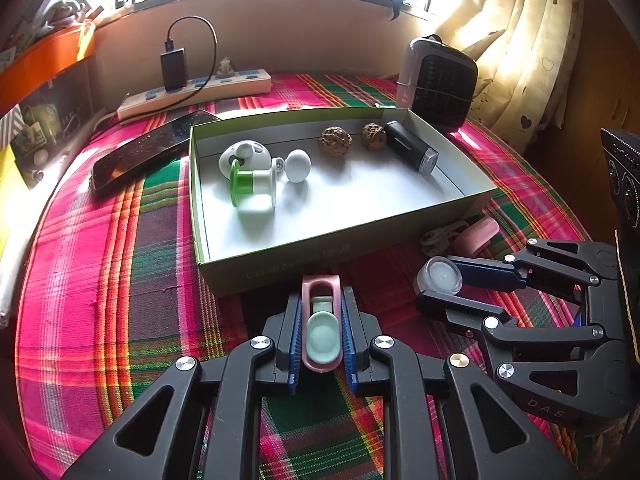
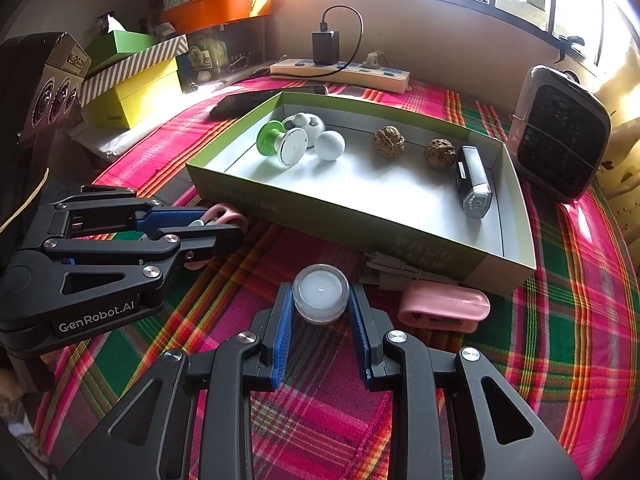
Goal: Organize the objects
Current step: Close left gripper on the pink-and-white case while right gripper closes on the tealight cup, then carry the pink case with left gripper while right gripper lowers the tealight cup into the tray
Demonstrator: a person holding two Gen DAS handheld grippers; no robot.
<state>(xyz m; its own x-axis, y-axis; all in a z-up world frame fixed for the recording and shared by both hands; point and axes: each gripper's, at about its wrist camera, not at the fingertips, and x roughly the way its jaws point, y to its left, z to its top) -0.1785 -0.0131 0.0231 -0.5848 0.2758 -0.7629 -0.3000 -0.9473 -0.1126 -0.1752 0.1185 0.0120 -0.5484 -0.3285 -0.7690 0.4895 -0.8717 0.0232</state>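
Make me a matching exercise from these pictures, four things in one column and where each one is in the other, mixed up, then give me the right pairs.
Things:
1. pink clip
2. clear round jar
3. walnuts
4. phone

Places:
A. inside the green box
B. on the cloth behind the box
C. in the left gripper
D. in the right gripper

Pairs: 1-C, 2-D, 3-A, 4-B

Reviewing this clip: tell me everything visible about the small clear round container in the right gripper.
The small clear round container is a squat, jar-like piece of transparent plastic with a milky white centre and a tiny dot in the middle of its top. It sits flat side up, clamped at its sides between the blue pads of the right gripper, over the plaid cloth in front of the green box. Whether it rests on the cloth cannot be told.
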